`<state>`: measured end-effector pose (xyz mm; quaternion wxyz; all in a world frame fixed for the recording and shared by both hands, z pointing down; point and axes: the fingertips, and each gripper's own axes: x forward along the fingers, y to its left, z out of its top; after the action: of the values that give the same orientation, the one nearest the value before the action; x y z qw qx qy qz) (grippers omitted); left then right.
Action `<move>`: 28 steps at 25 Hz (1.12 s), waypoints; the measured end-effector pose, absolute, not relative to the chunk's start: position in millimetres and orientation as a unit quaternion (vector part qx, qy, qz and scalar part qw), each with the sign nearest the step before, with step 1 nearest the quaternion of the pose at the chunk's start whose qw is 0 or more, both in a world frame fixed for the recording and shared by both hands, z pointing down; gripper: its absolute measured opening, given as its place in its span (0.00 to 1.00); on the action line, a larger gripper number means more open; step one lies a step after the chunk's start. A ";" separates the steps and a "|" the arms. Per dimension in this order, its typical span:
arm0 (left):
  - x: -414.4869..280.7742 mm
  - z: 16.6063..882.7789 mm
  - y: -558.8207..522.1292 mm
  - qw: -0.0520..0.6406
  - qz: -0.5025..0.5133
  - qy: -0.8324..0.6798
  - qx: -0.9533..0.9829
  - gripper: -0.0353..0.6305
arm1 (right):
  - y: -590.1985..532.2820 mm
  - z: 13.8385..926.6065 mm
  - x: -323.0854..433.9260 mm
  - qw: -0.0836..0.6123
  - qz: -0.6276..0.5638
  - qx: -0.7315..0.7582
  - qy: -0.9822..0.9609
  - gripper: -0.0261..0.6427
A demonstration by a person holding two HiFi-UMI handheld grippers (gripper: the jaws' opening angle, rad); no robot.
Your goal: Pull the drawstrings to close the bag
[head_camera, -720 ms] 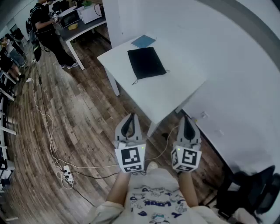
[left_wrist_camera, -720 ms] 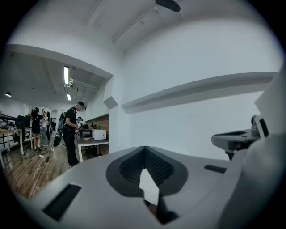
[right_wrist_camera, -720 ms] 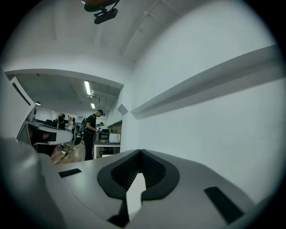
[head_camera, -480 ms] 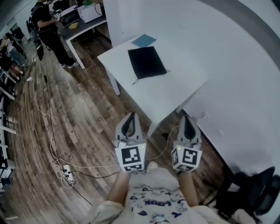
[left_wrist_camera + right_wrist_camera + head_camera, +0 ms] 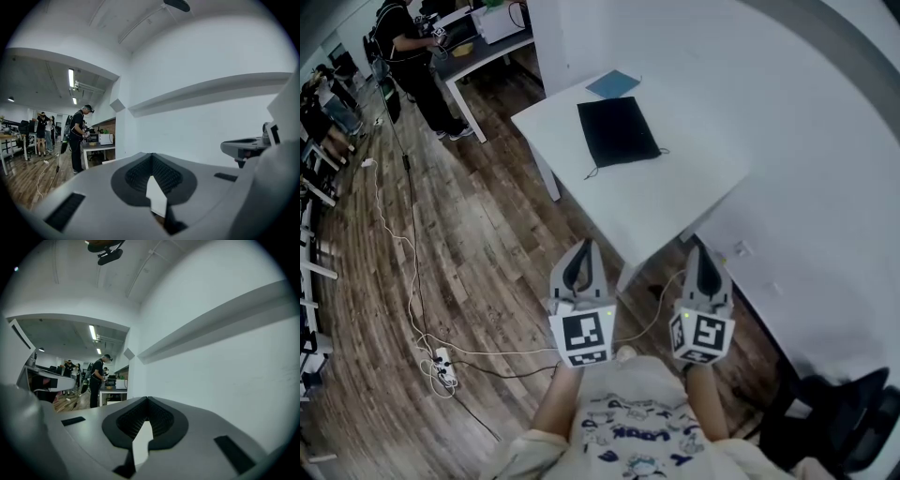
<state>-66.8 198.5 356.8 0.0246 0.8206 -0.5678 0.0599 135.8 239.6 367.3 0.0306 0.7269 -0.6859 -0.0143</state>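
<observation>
I hold the left gripper (image 5: 586, 244) and the right gripper (image 5: 701, 247) above the wooden floor (image 5: 478, 234), jaws of both pressed together on nothing. The black drawstring bag (image 5: 618, 130) lies flat on the white table (image 5: 684, 192), well apart from them, with a blue sheet (image 5: 613, 83) just beside it.

The left tongs (image 5: 585, 246) and right tongs (image 5: 701, 251) are held side by side, apart, low in front of the torso. Both point forward at about level. Each pair of jaws is pressed together with nothing between them (each gripper view shows the ribbed pads meeting along one seam). The left cube (image 5: 581, 337) and right cube (image 5: 701, 336) face up at the rear. Behind them the left forearm (image 5: 551, 408) and right forearm (image 5: 705, 408) run back, roughly parallel.
</observation>
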 end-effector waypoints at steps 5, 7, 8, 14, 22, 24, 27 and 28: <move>-63.3 371.4 183.1 0.028 0.079 -0.570 0.817 0.05 | 228.9 376.2 142.1 0.040 -0.006 0.727 -0.685 0.04; -59.2 374.0 172.7 0.027 0.081 -0.571 0.816 0.06 | 219.3 380.9 147.8 0.040 -0.002 0.730 -0.682 0.04; -57.3 375.1 166.7 0.026 0.081 -0.571 0.816 0.05 | 213.5 383.1 150.1 0.040 0.001 0.731 -0.681 0.04; -50.9 384.1 115.2 0.034 0.083 -0.559 0.824 0.05 | 165.7 391.7 153.6 0.048 0.006 0.736 -0.675 0.04; -51.5 401.6 32.8 0.057 0.110 -0.548 0.827 0.05 | 93.2 401.6 158.9 0.059 0.019 0.754 -0.654 0.04; -52.7 408.0 16.7 0.062 0.120 -0.542 0.829 0.06 | 77.5 404.0 160.3 0.061 0.024 0.760 -0.646 0.04; -54.3 419.5 -3.5 0.073 0.132 -0.533 0.833 0.05 | 56.8 408.5 161.1 0.072 0.028 0.767 -0.637 0.04; -54.5 423.7 -8.3 0.076 0.136 -0.530 0.834 0.05 | 51.5 409.7 161.6 0.076 0.027 0.768 -0.635 0.04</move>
<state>-54.5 -8.3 423.7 0.0764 0.8335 -0.5300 0.1360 161.6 51.5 409.7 0.0765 0.7681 -0.6351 0.0275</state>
